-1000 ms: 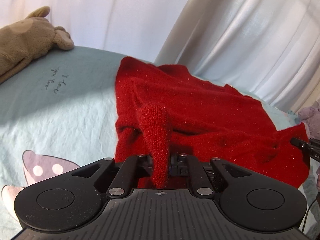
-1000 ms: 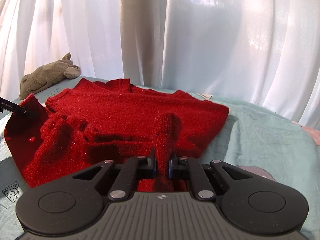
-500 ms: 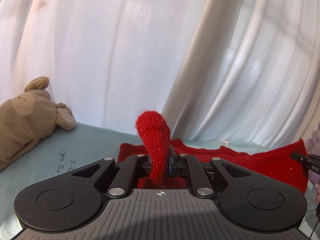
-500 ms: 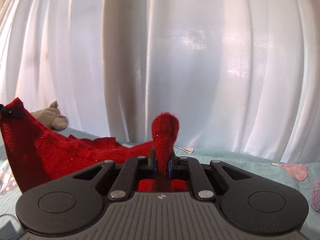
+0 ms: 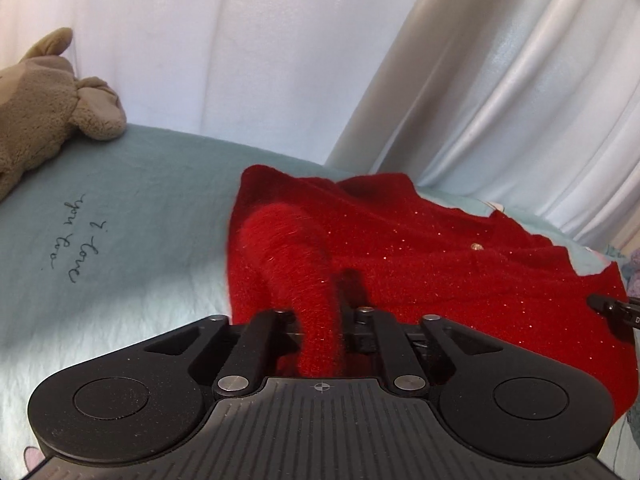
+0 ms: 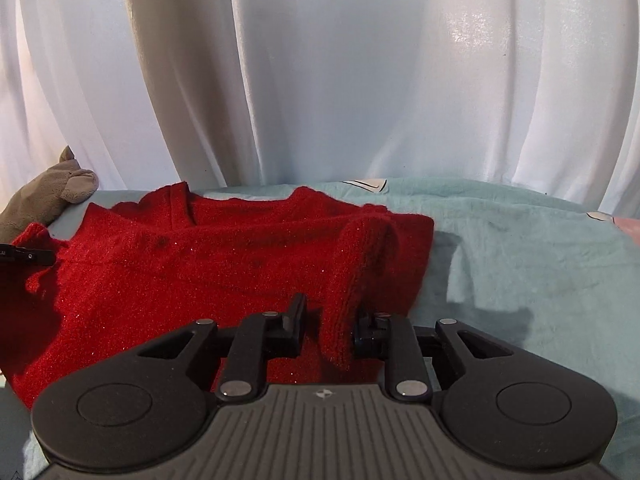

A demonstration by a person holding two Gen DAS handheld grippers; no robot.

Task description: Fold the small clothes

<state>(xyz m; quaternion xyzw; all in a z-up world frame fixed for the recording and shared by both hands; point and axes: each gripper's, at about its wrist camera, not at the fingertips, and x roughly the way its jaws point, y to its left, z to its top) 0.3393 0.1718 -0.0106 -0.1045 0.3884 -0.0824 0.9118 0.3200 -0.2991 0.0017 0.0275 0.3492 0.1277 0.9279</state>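
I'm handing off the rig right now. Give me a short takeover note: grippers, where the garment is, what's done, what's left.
Left gripper: shut on a corner of the red sweater.
Right gripper: jaws opening, the other corner between them, with a gap at the left pad.
Sweater: lying on the teal bedsheet, plush toy beyond it near the curtain.
Done: one edge folded over onto the body.
Left: let go with the left too, smooth, then make the remaining folds.

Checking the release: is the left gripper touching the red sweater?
Touching. The left wrist view shows the left gripper shut on a fold of the red sweater.
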